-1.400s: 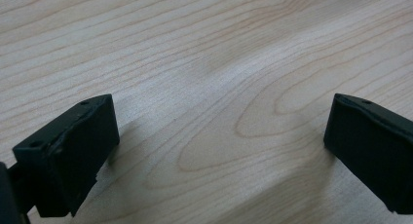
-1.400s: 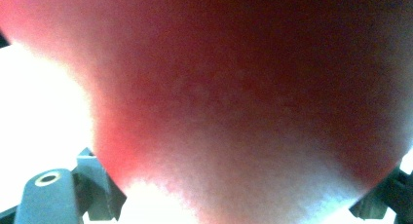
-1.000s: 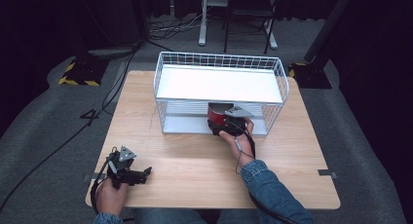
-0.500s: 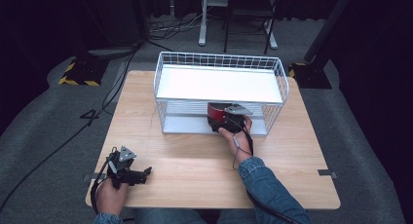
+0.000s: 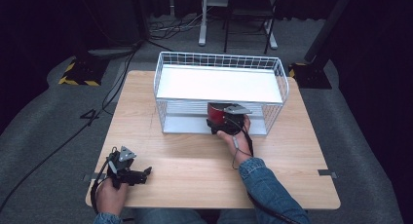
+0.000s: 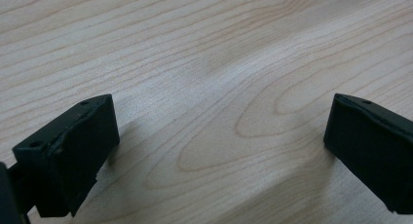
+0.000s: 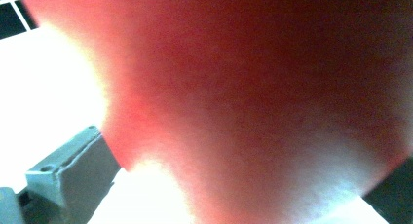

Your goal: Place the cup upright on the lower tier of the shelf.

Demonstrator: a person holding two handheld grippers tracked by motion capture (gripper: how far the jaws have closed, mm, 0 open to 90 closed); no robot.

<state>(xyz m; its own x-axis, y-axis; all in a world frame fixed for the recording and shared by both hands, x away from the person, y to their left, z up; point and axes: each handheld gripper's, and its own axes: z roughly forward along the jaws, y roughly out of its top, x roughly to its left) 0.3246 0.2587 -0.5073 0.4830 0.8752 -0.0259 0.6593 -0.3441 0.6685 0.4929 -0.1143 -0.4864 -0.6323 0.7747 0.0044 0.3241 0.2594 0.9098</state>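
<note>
A red object (image 5: 215, 113) sits at the front opening of the lower level of a white wire rack (image 5: 161, 78) on the wooden table (image 5: 195, 158). My right gripper (image 5: 220, 118) is shut on it, with the grey plate on top and a hand behind. In the right gripper view the red object (image 7: 253, 87) is a close blur between the jaws, against the bright white shelf. My left gripper (image 5: 144, 174) rests near the table's front left corner, held by a hand. Its jaws stand wide open over bare wood (image 6: 219, 87) with nothing between them.
The rack has a white upper shelf (image 5: 219, 85) with a wire rim around it and a lower shelf beneath. It stands at the back middle of the table. Cables and stand legs lie on the dark floor (image 5: 160, 34) beyond.
My right gripper has edged slightly further in under the rack's upper shelf with the red object. The left gripper has not moved.
</note>
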